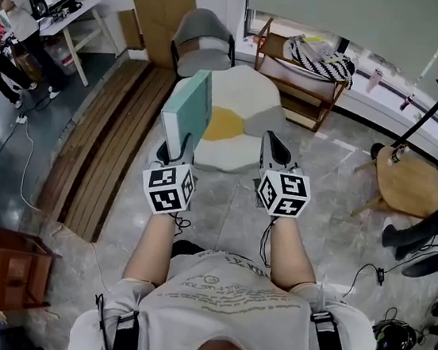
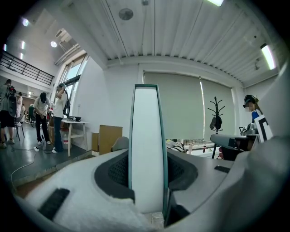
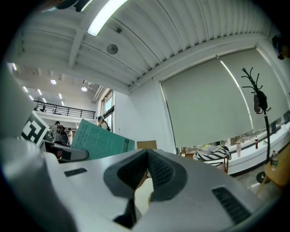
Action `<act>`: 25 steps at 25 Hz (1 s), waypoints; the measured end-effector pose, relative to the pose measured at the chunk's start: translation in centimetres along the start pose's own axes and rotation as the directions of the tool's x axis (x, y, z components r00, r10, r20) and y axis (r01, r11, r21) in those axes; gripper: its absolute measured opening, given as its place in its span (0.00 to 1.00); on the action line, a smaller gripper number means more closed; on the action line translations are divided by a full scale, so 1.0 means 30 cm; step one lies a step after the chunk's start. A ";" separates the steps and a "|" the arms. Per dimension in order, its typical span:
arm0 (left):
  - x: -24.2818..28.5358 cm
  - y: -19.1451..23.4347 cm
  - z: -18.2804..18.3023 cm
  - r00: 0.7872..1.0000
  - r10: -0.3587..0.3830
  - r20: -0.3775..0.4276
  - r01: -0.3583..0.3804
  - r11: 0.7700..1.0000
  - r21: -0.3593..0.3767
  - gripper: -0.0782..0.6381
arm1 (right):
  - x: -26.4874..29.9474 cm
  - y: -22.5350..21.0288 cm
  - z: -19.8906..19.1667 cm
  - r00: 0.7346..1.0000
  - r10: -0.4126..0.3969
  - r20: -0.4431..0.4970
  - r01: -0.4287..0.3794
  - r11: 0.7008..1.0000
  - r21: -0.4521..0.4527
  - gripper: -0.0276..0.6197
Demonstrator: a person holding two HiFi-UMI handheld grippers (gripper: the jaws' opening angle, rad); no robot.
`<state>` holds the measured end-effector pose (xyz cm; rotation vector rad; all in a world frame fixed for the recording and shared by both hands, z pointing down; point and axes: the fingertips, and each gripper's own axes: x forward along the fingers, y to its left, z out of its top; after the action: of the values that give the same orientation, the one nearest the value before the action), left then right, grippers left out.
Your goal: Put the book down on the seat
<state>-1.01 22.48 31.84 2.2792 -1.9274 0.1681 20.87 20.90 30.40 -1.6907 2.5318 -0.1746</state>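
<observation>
"Where was the book (image 1: 189,112)?"

"It was held upright, squeezed between the pads of the left gripper (image 1: 175,155), up over the floor by the egg-shaped mat (image 1: 248,102). The right gripper (image 1: 275,152) was closed, and nothing was held in it."

"How should it be put down well?"

"It should be carried to the gray chair (image 1: 202,38), tipped flat, and let go only once rested on the seat."

"What was shown in one view only?"

"The white page edge was seen only in the left gripper view."
</observation>
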 end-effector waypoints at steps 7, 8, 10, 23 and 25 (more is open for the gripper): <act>0.038 -0.050 -0.029 1.000 0.008 -0.020 -0.008 1.000 -0.008 0.35 | 0.009 -0.049 -0.043 0.999 0.035 -0.030 -0.035 0.999 -0.005 0.09; 0.049 -0.052 -0.028 1.000 0.008 -0.021 -0.009 1.000 -0.010 0.35 | 0.019 -0.054 -0.044 0.999 0.038 -0.033 -0.038 0.999 -0.007 0.09; 0.072 -0.055 -0.025 1.000 0.006 -0.023 -0.006 1.000 -0.006 0.35 | 0.040 -0.066 -0.041 0.999 0.040 -0.031 -0.040 0.999 -0.008 0.09; 0.269 -0.045 0.029 0.999 -0.035 -0.004 0.035 0.999 -0.030 0.35 | 0.199 -0.116 0.011 0.999 0.035 -0.013 -0.035 0.998 -0.060 0.09; 0.308 -0.041 0.026 0.999 -0.042 -0.011 0.042 0.998 -0.037 0.35 | 0.229 -0.126 0.011 0.999 0.032 -0.018 -0.033 0.997 -0.068 0.09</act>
<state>1.74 13.58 32.71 2.2880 -1.8596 0.1396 21.74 13.12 30.55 -1.6779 2.6044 -0.1022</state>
